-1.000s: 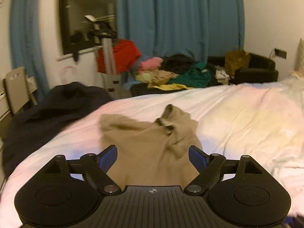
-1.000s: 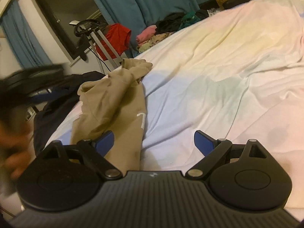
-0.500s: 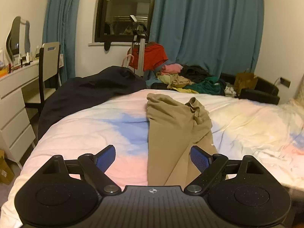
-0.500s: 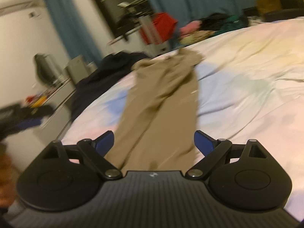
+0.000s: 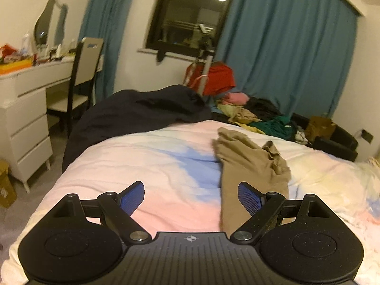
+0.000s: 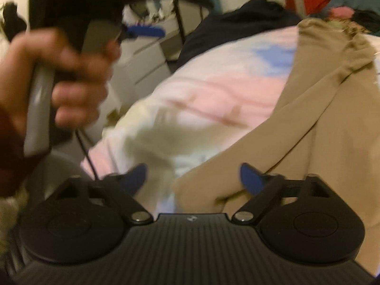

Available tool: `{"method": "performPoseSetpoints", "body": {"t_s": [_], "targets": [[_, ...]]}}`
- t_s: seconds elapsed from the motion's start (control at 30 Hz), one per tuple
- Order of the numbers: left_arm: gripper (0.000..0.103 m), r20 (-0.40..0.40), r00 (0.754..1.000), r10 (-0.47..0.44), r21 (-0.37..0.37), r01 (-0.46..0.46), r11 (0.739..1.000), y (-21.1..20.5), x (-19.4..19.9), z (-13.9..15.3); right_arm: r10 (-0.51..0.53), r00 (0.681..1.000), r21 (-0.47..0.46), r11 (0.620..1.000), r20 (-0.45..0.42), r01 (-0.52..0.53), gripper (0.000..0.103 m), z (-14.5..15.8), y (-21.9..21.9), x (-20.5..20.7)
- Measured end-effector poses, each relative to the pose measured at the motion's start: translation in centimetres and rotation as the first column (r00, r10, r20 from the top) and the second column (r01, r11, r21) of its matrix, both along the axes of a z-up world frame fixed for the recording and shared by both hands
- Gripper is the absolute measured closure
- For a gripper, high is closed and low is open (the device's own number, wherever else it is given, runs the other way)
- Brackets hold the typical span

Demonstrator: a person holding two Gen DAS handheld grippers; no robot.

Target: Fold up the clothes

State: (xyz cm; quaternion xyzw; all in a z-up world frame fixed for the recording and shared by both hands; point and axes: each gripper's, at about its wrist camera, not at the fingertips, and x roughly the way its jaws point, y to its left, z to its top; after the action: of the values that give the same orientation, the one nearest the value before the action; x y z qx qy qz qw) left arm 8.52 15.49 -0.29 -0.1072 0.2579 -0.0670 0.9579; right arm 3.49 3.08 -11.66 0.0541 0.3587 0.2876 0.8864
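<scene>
1 tan trousers (image 5: 251,163) on 1 bed (image 5: 154,166), 2 grippers, left gripper (image 5: 191,196), right gripper (image 6: 193,178), jaws apart

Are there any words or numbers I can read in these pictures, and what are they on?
No readable words or numbers.
Left tool: a small round cross mark on its body, no letters.
Right tool: a tiny mark on its body, too blurred to read.
Cardboard box by the white drawers: a print, too small to read.
</scene>
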Motion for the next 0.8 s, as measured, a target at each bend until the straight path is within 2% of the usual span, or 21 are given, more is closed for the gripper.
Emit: {"method": "performPoseSetpoints", "body": {"t_s": [0.1, 0.2, 0.27, 0.3, 0.33, 0.5, 0.6, 0.8], "targets": [[0.015, -0.006, 1.0, 0.005, -0.034, -0.005, 0.999, 1.0, 0.1, 0.0, 0.037, 0.999, -0.063, 0.997, 0.018, -0.036, 0.027, -0.4, 1.2, -0.4], [0.015, -0.011, 1.0, 0.009, -0.027, -0.009, 1.0, 1.1, 0.2, -0.2, 0.058, 0.998, -0.135, 0.989, 0.019, -0.055, 0.032, -1.0, 2.3, -0.1], [0.015, -0.014, 1.0, 0.011, -0.022, -0.011, 1.0, 1.1, 0.2, -0.2, 0.051, 0.999, -0.17, 0.984, 0.019, -0.047, 0.051, -1.4, 2.6, 0.1], [0.015, -0.014, 1.0, 0.012, -0.022, -0.012, 1.0, 1.1, 0.2, -0.3, 0.037, 0.999, -0.189, 0.981, 0.015, -0.033, 0.075, -1.6, 2.7, 0.3], [0.015, -0.014, 1.0, 0.014, -0.022, -0.014, 1.0, 1.0, 0.1, -0.2, 0.014, 1.0, -0.209, 0.978, 0.015, -0.011, 0.091, -1.6, 2.7, 0.4], [0.015, -0.017, 1.0, 0.017, -0.016, -0.018, 1.0, 0.8, 0.0, -0.2, -0.026, 0.992, -0.2, 0.979, 0.122, 0.05, 0.098, 0.8, 1.2, -1.4], [0.015, -0.031, 1.0, 0.007, -0.002, -0.007, 1.0, 0.2, 0.0, -0.4, -0.089, 0.982, -0.179, 0.977, 0.168, 0.119, 0.1, 2.9, -0.9, -2.7], [0.015, -0.097, 0.993, -0.068, -0.035, 0.065, 0.997, -1.3, -0.3, -1.5, -0.254, 0.957, -0.155, 0.949, 0.141, 0.274, 0.101, 4.9, -7.1, -4.8]]}}
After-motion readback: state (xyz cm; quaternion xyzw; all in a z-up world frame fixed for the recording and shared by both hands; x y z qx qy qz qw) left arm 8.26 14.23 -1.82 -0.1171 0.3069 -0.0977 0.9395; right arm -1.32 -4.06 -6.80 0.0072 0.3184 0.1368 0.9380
